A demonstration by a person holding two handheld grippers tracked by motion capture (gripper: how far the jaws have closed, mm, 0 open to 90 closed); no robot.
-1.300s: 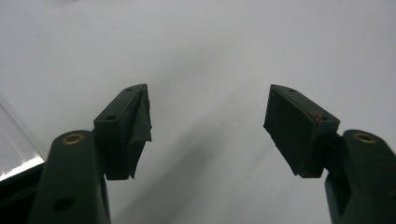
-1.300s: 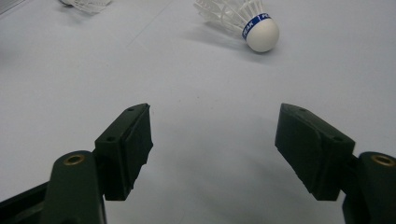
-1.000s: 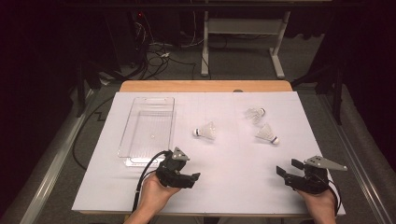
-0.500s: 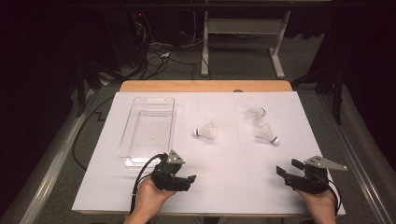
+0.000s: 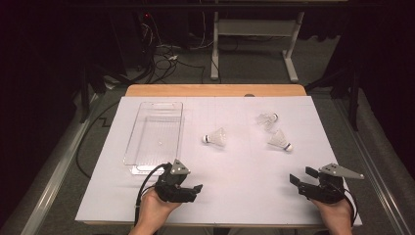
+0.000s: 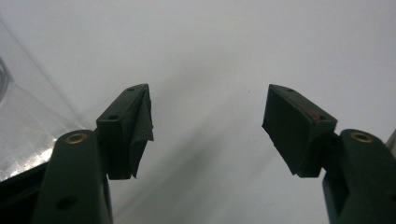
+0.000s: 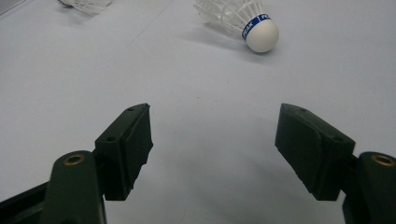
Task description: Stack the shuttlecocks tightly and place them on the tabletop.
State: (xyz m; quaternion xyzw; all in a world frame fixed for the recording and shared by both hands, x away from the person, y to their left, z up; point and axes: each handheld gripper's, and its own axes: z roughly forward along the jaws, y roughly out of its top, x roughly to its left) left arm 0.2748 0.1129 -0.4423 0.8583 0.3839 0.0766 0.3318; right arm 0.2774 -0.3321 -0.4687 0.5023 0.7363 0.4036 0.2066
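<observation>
Here we hold both the left gripper (image 5: 195, 188) and right gripper (image 5: 295, 177) wide and empty, three shuttlecocks (image 5: 216, 138) well ahead, the clear tray (image 5: 147, 156) just beyond the left one.

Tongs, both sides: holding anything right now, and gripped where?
Nothing held. The left tongs and right tongs both stand open over the white table cover; the nearest shuttlecock lies apart, untouched.
</observation>
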